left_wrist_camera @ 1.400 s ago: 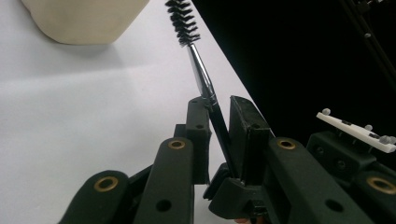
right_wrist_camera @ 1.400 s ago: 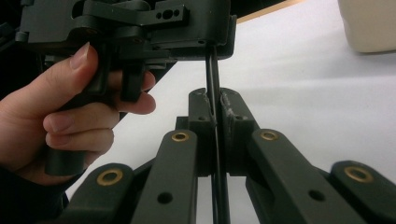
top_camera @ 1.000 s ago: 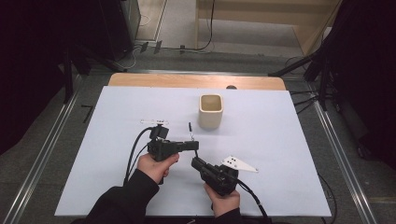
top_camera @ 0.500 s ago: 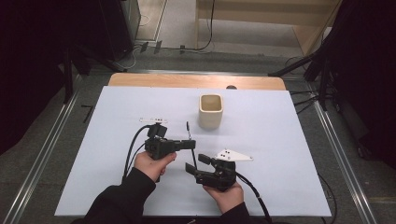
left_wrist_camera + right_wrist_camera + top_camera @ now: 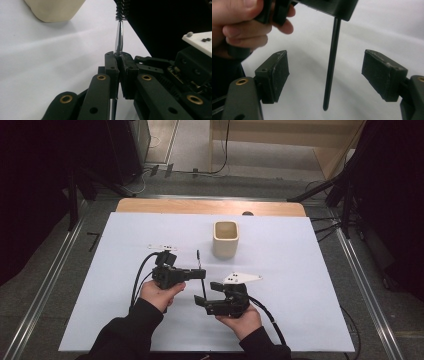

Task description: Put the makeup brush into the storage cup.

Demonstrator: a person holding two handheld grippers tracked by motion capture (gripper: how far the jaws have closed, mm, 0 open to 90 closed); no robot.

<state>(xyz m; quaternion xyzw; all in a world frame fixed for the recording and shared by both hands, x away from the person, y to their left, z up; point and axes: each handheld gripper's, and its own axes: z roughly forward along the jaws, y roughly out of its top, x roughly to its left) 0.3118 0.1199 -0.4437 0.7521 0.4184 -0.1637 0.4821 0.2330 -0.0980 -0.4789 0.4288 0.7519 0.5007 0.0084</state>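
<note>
A lab-like recording space: white-covered table (image 5: 300, 270) inside metal floor rails (image 5: 45, 285), black curtains (image 5: 30, 195), trailing cables (image 5: 220, 150).

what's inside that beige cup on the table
From the high view, the beige cup shows only its open mouth and bare inner walls, with nothing sticking out. Its bottom is hidden by the front wall.

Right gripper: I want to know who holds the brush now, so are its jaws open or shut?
Open. The right gripper has just been opening; its pads stand clear of the brush.
</note>
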